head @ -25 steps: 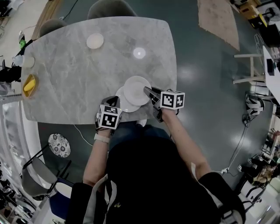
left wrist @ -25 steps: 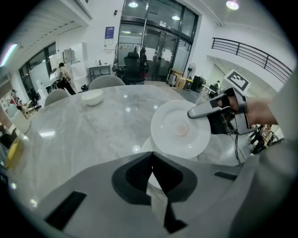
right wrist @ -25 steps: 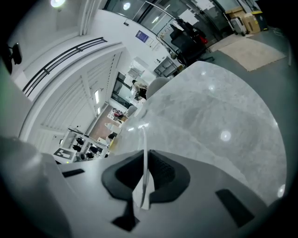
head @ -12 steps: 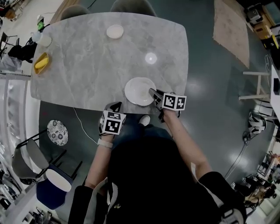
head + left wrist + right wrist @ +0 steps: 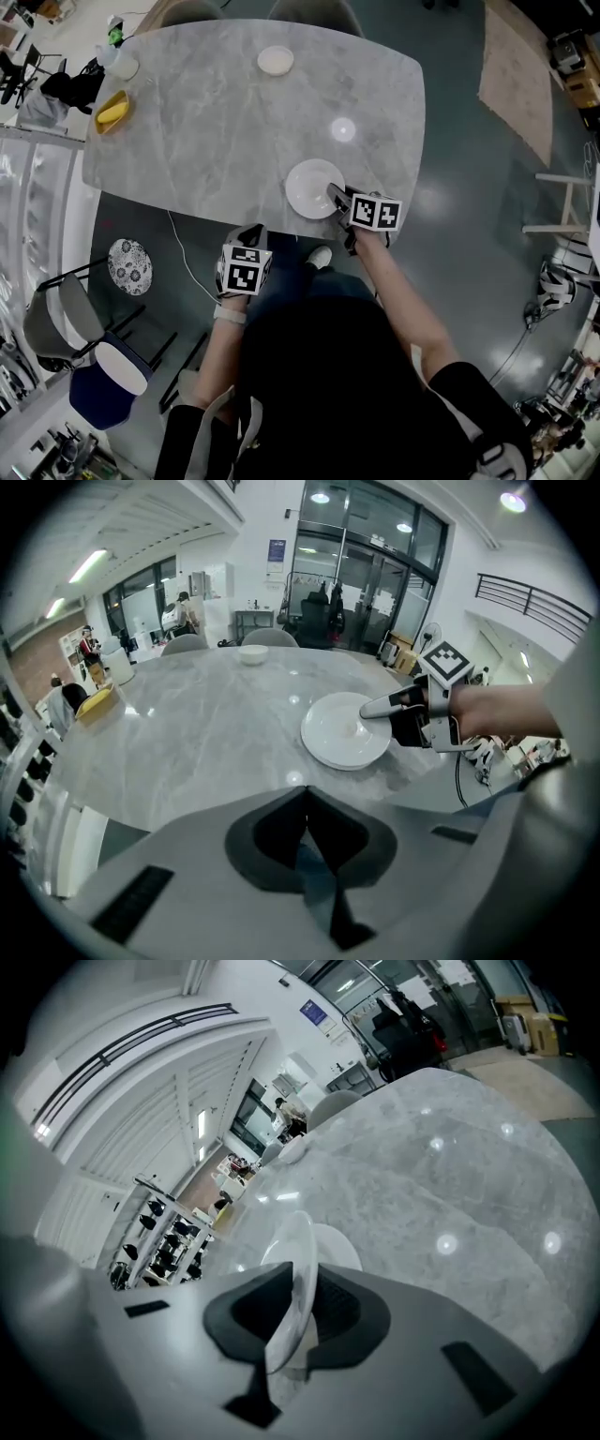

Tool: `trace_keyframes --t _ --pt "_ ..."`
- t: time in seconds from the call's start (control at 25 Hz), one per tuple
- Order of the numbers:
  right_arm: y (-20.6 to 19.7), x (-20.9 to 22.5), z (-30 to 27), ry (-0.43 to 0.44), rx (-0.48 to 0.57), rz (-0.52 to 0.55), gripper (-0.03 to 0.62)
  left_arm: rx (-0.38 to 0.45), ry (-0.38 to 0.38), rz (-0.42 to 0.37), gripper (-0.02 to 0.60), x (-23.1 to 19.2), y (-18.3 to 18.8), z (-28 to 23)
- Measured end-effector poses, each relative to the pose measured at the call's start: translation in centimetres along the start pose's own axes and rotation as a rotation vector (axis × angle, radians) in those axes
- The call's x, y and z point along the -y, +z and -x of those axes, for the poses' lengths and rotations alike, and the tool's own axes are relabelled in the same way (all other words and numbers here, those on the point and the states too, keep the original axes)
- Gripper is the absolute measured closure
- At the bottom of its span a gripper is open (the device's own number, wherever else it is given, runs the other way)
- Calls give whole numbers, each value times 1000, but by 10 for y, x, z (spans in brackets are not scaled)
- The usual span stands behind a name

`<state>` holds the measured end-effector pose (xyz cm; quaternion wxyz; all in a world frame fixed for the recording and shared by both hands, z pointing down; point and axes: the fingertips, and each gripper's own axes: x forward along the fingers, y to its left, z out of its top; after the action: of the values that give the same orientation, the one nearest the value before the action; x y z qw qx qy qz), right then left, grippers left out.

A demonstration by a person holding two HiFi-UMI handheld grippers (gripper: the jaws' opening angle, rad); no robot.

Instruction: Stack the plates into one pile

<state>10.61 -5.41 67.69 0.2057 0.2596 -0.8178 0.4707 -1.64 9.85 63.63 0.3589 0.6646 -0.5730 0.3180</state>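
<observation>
From the head we look steeply down on the marble table (image 5: 216, 122), with the left gripper (image 5: 251, 232) and right gripper (image 5: 335, 194) at its near edge. Our left gripper view sits back off that edge, facing across the top. Our right gripper view is pressed close to the stacked plates (image 5: 314, 187), looking along the tabletop. All three share plates and table.

You've got one table (image 5: 216, 131). On it: two white plates (image 5: 311, 185) in one pile, one small white bowl (image 5: 276, 60), one yellow dish (image 5: 112, 112). Two grey chairs (image 5: 314, 7) at the far edge.
</observation>
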Motion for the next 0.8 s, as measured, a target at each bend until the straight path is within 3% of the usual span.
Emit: trace_keyframes --t 0.16,0.4,0.8 --pt "-3 -1 -9 -54 -27 56 529 1 11 6 574 -15 -6 9" --pt "-6 6 -13 -155 -65 139 409 9 10 -8 574 -32 -2 14" --pt "-6 3 -20 -308 -138 286 363 30 -20 -43 574 -67 7 24"
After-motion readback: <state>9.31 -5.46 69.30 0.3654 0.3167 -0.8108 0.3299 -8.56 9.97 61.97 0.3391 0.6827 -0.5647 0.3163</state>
